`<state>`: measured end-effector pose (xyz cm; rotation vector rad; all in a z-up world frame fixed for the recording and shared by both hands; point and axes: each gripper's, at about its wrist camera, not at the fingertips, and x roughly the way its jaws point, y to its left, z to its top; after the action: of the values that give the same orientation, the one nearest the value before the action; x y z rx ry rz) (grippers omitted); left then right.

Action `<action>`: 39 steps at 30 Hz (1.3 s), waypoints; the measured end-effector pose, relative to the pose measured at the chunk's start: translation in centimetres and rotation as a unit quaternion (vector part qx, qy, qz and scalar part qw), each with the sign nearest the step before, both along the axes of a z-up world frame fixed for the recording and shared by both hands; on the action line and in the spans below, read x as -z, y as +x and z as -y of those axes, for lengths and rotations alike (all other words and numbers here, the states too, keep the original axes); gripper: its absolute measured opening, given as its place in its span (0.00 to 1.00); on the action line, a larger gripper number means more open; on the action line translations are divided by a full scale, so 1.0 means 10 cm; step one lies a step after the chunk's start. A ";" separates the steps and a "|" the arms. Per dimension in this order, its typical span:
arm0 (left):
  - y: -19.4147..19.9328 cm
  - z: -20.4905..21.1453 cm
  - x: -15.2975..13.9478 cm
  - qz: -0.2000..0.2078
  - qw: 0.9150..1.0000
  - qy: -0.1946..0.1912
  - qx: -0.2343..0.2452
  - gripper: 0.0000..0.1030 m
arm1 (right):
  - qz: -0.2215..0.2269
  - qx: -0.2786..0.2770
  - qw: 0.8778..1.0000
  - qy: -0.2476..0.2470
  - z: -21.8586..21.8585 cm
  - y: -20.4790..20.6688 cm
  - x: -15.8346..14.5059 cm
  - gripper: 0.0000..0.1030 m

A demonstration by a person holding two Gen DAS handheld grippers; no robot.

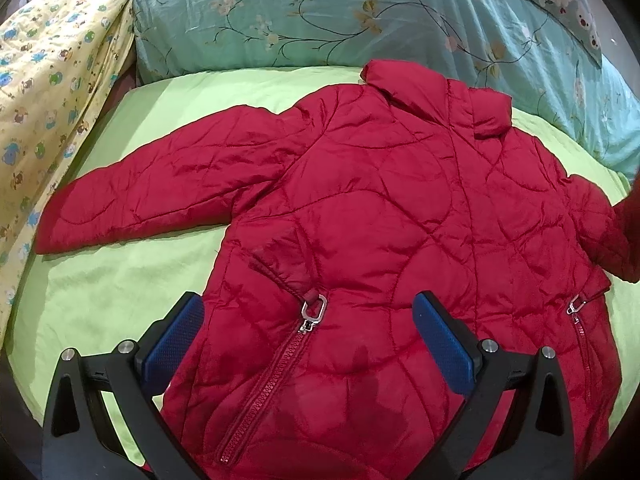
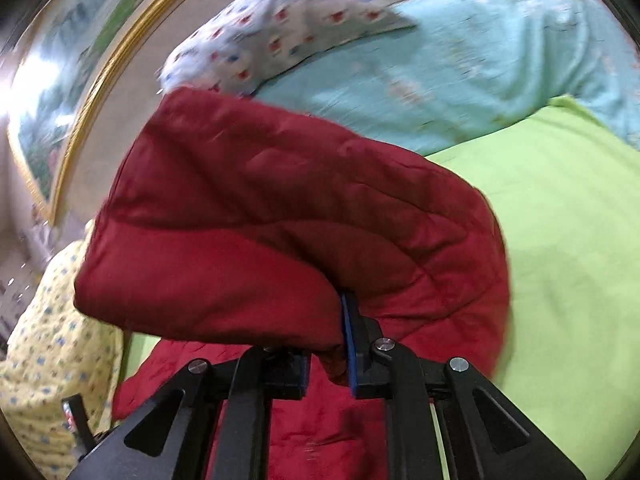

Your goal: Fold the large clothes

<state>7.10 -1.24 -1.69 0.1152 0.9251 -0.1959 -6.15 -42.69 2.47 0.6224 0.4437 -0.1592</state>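
A red quilted jacket (image 1: 380,208) lies front up on the green sheet (image 1: 120,280), collar toward the pillows, one sleeve spread flat to the left. My left gripper (image 1: 308,344) hovers open over the lower front, its blue pads (image 1: 444,344) on either side of a pocket zip pull (image 1: 314,308). In the right wrist view my right gripper (image 2: 328,356) is shut on the other red sleeve (image 2: 280,220), which is lifted off the bed and bulges above the jaws. That raised sleeve shows at the left wrist view's right edge.
A teal floral pillow (image 1: 320,12) and a patterned pillow (image 2: 280,36) lie at the head of the bed. A yellow printed quilt (image 1: 52,92) is heaped along the left side. A gold-framed picture (image 2: 80,80) hangs on the wall behind.
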 end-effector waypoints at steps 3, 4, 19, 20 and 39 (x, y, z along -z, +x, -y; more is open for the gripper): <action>0.04 -0.06 0.01 -0.008 1.000 -0.023 0.004 1.00 | -0.003 -0.036 0.999 -0.002 -0.28 0.29 0.01 0.11; 0.06 -0.08 0.02 -0.011 0.999 -0.035 0.007 1.00 | -0.006 -0.049 0.999 -0.003 -0.38 0.39 0.03 0.11; 0.54 -0.41 -0.02 -0.060 0.976 -0.206 0.045 1.00 | -0.091 -0.197 0.975 -0.050 -1.82 1.77 0.71 0.10; 0.59 -0.42 -0.02 -0.062 0.973 -0.216 0.048 1.00 | -0.099 -0.202 0.973 -0.055 -1.87 1.86 0.77 0.10; 1.76 0.31 0.40 -0.162 0.952 -0.239 0.104 0.17 | -0.113 -0.230 0.965 -0.049 -2.00 1.96 1.00 0.28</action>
<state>24.69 -4.30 -5.64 -0.2775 1.1665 -0.6429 13.43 -22.72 -7.53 0.3900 0.7856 0.1926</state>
